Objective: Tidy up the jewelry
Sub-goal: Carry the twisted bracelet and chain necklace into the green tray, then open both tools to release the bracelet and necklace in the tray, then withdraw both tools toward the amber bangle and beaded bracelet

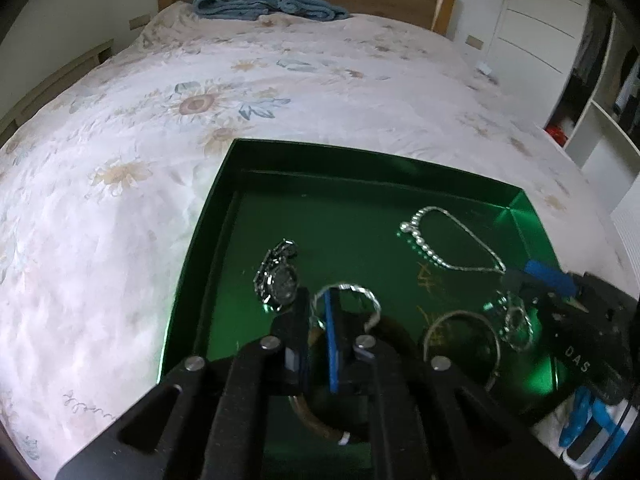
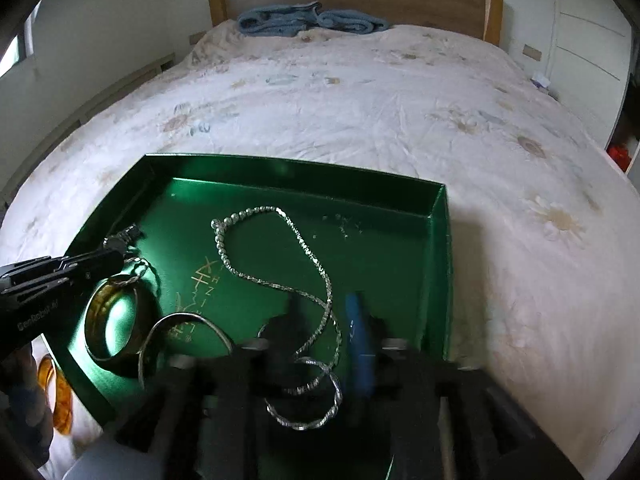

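Note:
A shiny green tray (image 1: 280, 156) (image 2: 438, 264) lies on the bed. In it are a dark watch (image 1: 280, 276), a beaded silver chain (image 1: 448, 240) (image 2: 276, 252), a thin silver bangle (image 1: 464, 340) (image 2: 180, 332), a wide gold bangle (image 2: 114, 328) and a twisted silver bangle (image 2: 308, 396). My left gripper (image 1: 320, 320) is narrowly parted around a thin silver ring (image 1: 348, 300), held above the tray. My right gripper (image 2: 324, 332) is open over the twisted bangle and the chain's near end. It shows in the left wrist view (image 1: 532, 280).
The bed has a white floral cover (image 1: 200, 100) with a blue towel (image 1: 264, 2) by the wooden headboard. An amber bangle (image 2: 56, 396) lies outside the tray's left edge. White shelves (image 1: 600, 120) and a wardrobe stand at the right.

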Tool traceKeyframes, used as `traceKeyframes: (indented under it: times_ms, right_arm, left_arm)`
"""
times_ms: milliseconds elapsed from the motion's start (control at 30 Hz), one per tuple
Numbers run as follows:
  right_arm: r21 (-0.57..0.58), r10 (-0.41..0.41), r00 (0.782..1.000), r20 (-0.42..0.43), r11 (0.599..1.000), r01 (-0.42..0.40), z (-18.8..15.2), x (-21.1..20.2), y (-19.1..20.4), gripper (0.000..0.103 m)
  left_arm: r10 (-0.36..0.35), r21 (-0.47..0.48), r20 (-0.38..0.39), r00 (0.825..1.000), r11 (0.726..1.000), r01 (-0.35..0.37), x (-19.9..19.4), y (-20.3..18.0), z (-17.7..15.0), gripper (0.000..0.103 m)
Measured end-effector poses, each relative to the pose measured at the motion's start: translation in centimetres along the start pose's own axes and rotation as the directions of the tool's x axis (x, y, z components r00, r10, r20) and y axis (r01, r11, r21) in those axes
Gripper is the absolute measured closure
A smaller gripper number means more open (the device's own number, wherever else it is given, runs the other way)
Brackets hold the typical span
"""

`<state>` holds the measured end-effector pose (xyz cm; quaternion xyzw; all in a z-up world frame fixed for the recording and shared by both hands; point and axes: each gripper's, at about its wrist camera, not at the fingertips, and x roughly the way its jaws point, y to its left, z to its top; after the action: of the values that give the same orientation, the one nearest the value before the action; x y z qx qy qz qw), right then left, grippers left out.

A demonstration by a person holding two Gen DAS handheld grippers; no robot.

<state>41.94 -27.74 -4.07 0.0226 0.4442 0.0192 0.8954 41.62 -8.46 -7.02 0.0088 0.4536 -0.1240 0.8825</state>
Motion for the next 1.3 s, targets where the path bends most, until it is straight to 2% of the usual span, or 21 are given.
traceKeyframes:
  times_ms: [33, 100, 133, 567, 1000, 1300]
  right_arm:
    - [-0.001, -0.001, 1.000, 0.004, 1.000, 0.001, 0.1, -0.2, 0.0, 0.060]
    - [0.001, 0.002, 1.000, 0.013, 1.000, -0.002, -0.1, -1.0, -0.1, 0.060]
    - [0.003, 0.000, 1.000, 0.016, 1.000, 0.000, -0.2, -1.4, -0.1, 0.059]
    - [-0.006, 0.007, 0.994, 0.110, 1.000, -0.007, -1.8, -9.3, 1.3, 0.050]
    - [-0.017, 0.040, 0.980, 0.193, 0.999, -0.037, -4.4, -16.8, 3.1, 0.049]
    - [-0.024, 0.044, 0.975, 0.216, 0.999, -0.040, -6.7, -21.2, 3.7, 0.047]
  left_arm:
    - [0.001, 0.012, 0.005, 1.000, 1.000, -0.001, -0.4, -0.1, -0.1, 0.079]
    - [0.005, 0.028, 0.027, 1.000, 1.000, -0.006, -1.4, -0.2, -0.4, 0.069]
    - [0.002, 0.031, 0.035, 0.999, 1.000, -0.003, -1.8, -0.2, -0.5, 0.067]
    - [-0.040, 0.053, 0.110, 0.993, 0.998, 0.034, -8.6, -0.3, -3.1, 0.064]
    - [-0.040, 0.051, 0.186, 0.982, 0.998, 0.031, -15.4, 0.4, -5.8, 0.061]
    - [-0.051, 0.075, 0.240, 0.969, 0.997, 0.034, -20.1, -0.5, -7.5, 0.060]
